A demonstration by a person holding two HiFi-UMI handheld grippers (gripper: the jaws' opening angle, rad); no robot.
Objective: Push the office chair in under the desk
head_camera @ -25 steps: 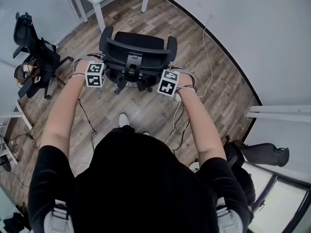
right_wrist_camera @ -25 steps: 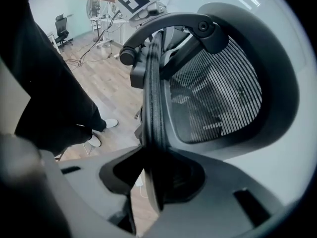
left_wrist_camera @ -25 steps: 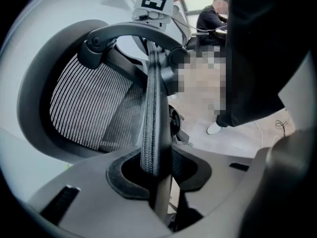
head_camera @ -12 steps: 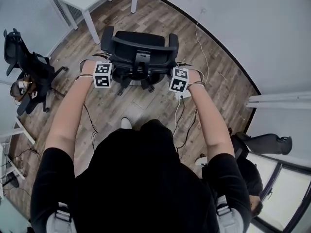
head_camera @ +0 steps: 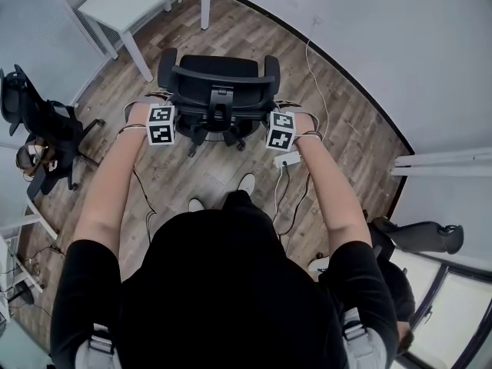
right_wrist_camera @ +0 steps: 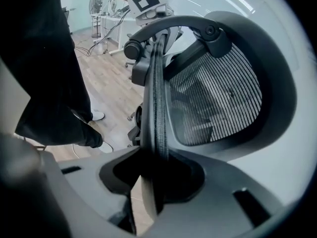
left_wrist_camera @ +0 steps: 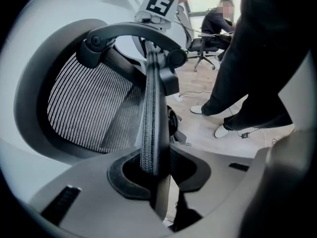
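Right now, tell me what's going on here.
A person stands behind the office chair with a gripper in each hand. The left gripper is clamped on one side edge of its mesh backrest, the right gripper on the other. The chair stands on the wood floor, short of the white desk ahead, not yet under it.

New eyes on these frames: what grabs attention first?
A black office chair stands mid-floor, seen from above, with the left tool and right tool each clamped on a side edge of its mesh backrest. A white desk stands just beyond it, at the head view's upper left.
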